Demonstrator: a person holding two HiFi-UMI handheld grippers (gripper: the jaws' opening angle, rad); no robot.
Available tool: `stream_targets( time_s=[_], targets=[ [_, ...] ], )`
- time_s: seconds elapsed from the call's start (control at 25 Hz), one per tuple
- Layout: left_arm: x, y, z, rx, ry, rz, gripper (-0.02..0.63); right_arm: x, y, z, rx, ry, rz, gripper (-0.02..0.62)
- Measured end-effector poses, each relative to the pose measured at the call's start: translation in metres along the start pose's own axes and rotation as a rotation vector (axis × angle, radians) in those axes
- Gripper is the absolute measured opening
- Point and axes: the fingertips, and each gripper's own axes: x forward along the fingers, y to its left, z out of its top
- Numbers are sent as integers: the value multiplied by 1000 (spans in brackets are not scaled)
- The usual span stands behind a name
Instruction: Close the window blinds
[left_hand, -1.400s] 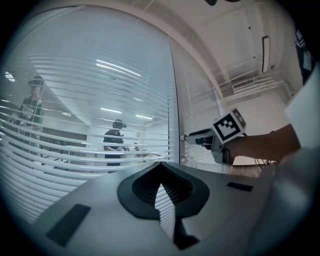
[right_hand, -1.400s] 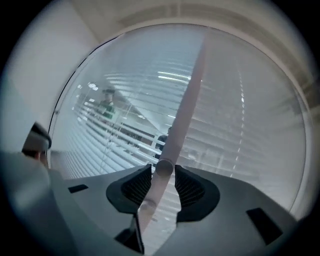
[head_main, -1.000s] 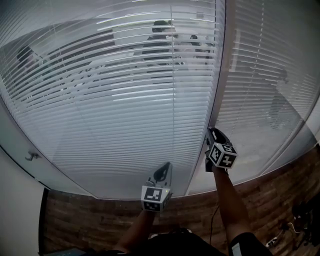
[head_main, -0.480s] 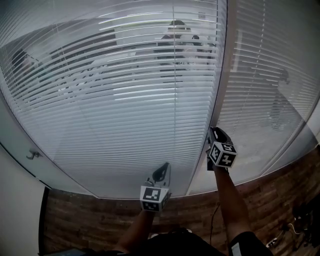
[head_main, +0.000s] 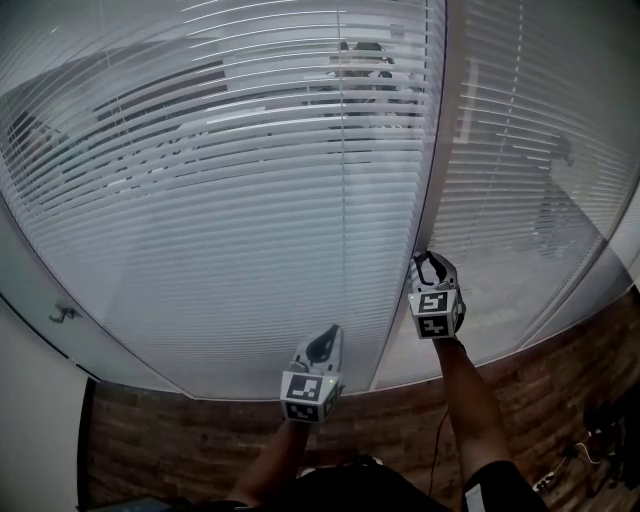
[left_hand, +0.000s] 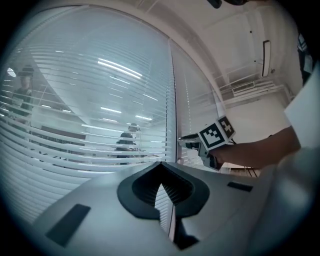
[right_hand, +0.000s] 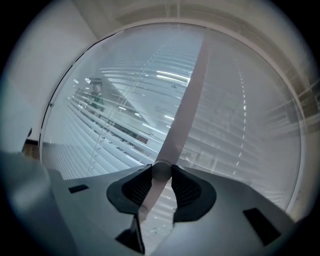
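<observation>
White slatted blinds (head_main: 250, 200) cover the big window, and their slats stand partly tilted, so the room behind shows through. A second blind (head_main: 530, 150) hangs to the right of the frame post (head_main: 445, 120). My right gripper (head_main: 428, 262) is raised at the post. In the right gripper view it (right_hand: 161, 172) is shut on the round lower end of the pale tilt wand (right_hand: 182, 115), which runs up and away. My left gripper (head_main: 322, 345) is held lower, in front of the left blind, with its tips (left_hand: 161, 167) together and nothing in them. The right gripper (left_hand: 187, 142) also shows in the left gripper view.
Below the window runs a brick-patterned wall (head_main: 200, 430). A small hook (head_main: 65, 313) sits on the frame at the left. A person (head_main: 365, 60) stands behind the glass. Cables (head_main: 600, 430) lie on the floor at the lower right.
The right gripper has twisted about the wand, so its marker cube now faces me squarely. The person behind the glass has moved right. The left gripper has stayed still.
</observation>
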Motion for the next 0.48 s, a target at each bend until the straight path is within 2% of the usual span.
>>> stream_targets(
  time_s=[0.24,0.48],
  targets=[
    [-1,-2,3,20,-1,0,-5,-4,5,4,-317,25,-27,126],
    [1,-3,5,11,-9,-5,-5,2,6,-5,-533,21,-24,126]
  ],
)
